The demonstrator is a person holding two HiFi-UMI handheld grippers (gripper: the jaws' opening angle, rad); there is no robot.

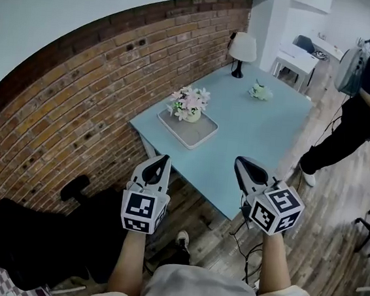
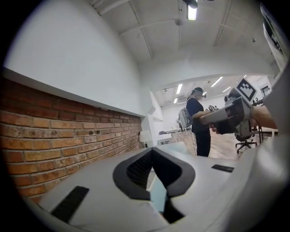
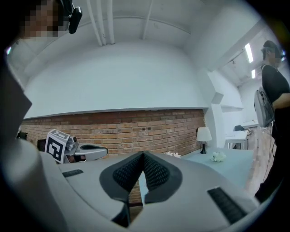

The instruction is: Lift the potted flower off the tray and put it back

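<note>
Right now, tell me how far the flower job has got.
Nothing looks done yet: the potted flower sits on the tray on the table. In hand: nothing; left gripper and right gripper are shut, empty, short of the table's near edge. Left: reach in, lift the flower off, put it back.

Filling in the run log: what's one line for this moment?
left gripper: shut, empty | right gripper: shut, empty | potted flower: on tray, untouched

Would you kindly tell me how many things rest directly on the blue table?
3. The tray, holding the potted flower, sits by the table's left edge. The lamp stands at the far corner, and a small pale object lies close to the lamp. Nothing seems hidden.
</note>
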